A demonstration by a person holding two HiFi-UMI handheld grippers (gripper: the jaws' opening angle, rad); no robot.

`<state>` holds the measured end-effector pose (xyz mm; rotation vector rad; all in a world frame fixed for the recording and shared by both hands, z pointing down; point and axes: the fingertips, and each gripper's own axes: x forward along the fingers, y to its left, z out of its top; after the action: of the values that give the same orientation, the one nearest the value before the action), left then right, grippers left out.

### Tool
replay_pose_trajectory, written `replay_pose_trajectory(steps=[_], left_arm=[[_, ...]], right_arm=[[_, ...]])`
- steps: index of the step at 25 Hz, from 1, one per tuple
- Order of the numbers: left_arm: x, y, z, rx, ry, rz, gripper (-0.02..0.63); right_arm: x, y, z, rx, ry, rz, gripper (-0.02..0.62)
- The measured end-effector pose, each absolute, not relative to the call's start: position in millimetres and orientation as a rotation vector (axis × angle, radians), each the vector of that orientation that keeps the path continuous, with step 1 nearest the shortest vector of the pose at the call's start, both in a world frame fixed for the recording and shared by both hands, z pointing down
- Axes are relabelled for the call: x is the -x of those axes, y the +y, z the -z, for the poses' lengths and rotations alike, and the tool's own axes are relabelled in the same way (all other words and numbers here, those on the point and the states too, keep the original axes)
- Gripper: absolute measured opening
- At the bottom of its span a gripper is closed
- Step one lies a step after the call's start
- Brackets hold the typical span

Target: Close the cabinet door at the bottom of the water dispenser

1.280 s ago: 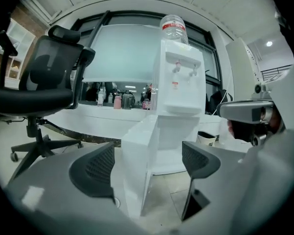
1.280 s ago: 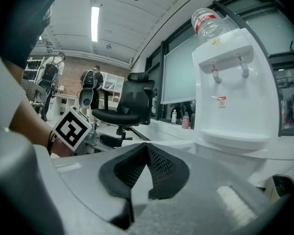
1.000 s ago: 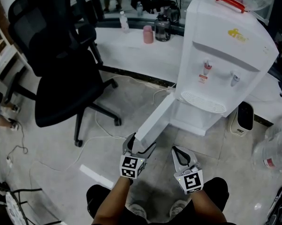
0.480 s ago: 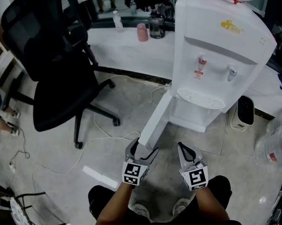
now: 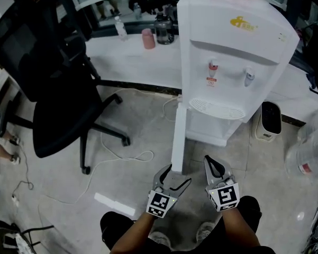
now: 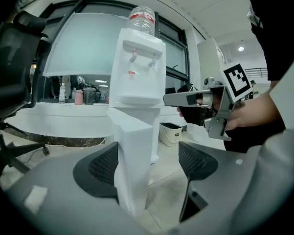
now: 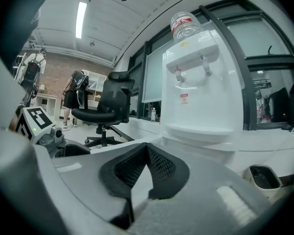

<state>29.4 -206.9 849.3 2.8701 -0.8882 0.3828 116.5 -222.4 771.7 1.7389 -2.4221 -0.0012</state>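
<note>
one cabinet door (image 5: 179, 131), between closing left tongs (image 5: 177, 174)

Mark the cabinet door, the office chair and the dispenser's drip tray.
cabinet door (image 5: 178, 142): head view, midway along the open white panel.
office chair (image 5: 61, 123): head view, on the black seat.
drip tray (image 5: 214, 109): head view, on the grille under the taps.
</note>
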Motion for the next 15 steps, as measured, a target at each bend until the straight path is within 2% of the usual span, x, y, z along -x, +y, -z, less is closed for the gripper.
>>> replay_pose_trajectory(steps=[15], left_arm=[[-114,-181,-846,-2.927,-0.598,-0.31,0.385]], right_arm=[[-207,-199,-762,-1.927,-2.227,0.056,0.003]])
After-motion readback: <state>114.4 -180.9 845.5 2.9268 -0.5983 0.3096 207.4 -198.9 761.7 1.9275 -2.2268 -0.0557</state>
